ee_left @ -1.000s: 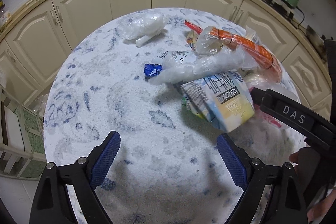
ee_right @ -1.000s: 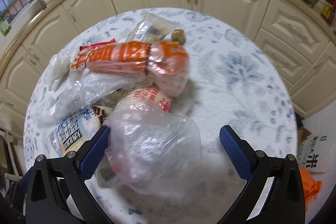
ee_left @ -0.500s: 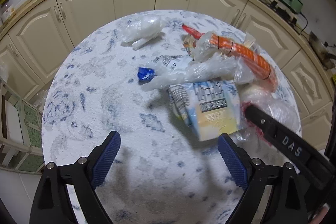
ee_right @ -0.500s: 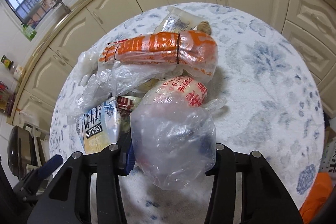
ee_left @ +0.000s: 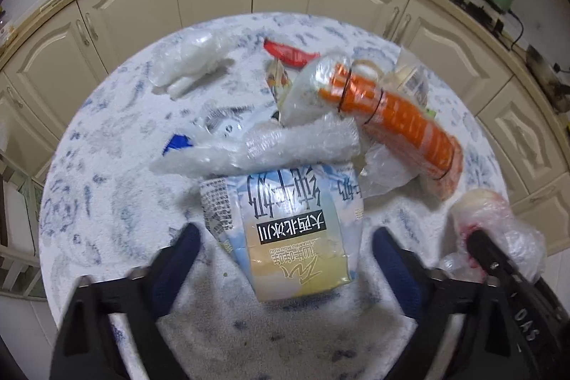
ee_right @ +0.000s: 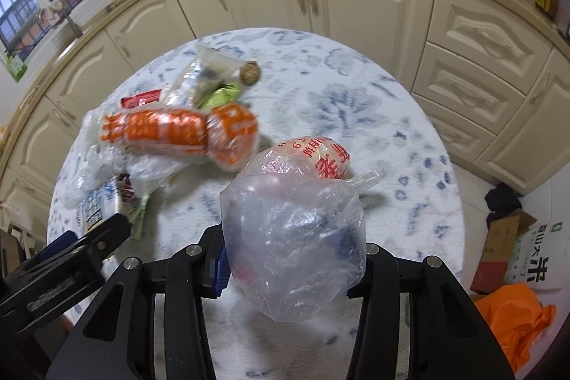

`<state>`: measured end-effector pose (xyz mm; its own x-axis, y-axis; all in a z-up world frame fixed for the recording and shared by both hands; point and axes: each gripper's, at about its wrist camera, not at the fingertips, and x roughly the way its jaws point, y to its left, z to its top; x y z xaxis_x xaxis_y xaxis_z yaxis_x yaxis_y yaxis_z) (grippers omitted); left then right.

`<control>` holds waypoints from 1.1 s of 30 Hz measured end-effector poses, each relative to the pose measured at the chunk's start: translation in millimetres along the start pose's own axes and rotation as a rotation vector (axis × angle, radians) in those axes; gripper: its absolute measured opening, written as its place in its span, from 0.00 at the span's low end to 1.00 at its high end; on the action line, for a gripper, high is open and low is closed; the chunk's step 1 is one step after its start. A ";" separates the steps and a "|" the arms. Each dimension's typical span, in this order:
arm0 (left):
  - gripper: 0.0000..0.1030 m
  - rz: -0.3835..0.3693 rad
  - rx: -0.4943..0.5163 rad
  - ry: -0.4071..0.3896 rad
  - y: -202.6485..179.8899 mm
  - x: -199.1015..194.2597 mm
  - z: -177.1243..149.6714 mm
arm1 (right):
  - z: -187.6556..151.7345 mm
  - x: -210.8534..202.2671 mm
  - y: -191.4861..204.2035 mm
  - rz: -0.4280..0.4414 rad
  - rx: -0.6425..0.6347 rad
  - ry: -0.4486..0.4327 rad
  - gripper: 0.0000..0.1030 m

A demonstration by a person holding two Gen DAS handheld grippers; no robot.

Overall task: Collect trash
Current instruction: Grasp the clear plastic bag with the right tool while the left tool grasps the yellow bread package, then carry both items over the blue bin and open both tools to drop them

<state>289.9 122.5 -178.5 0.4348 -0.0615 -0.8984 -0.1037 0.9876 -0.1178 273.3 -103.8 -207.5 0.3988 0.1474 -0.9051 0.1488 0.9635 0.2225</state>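
The right gripper [ee_right: 290, 264] clamps a clear plastic bag [ee_right: 295, 230] with red Chinese print near the round table's [ee_right: 374, 116] right edge. The left gripper's [ee_left: 285, 259] jaws are closing around a milk carton [ee_left: 285, 223] (black label, Chinese characters) near the near edge, pads not touching.

Right gripper [ee_right: 290, 259]: clamped on clear plastic bag [ee_right: 295, 237]. Orange wrapper [ee_right: 181, 132], round table [ee_right: 374, 116]. Left gripper [ee_right: 71, 255]: at left edge.
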 end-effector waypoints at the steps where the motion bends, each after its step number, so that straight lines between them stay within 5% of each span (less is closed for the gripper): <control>1: 0.69 -0.016 -0.006 0.010 1.2 2.9 -1.3 | 0.5 0.9 -1.4 -0.001 -0.001 0.002 0.45; 4: 0.61 -0.065 -0.014 0.011 4.6 0.4 -4.0 | 1.1 1.7 -0.8 -0.001 -0.002 0.007 0.45; 10: 0.56 -0.040 0.032 -0.071 6.7 -22.3 -9.4 | 0.4 1.4 2.3 -0.003 -0.010 -0.002 0.45; 33: 0.54 -0.091 0.174 -0.163 -23.3 -89.3 -64.1 | -29.8 -50.4 -17.2 0.007 0.018 -0.079 0.44</control>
<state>196.2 95.8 -122.6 0.5752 -0.1411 -0.8057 0.0916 0.9899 -0.1080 223.6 -121.2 -176.5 0.4702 0.1356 -0.8721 0.1615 0.9582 0.2361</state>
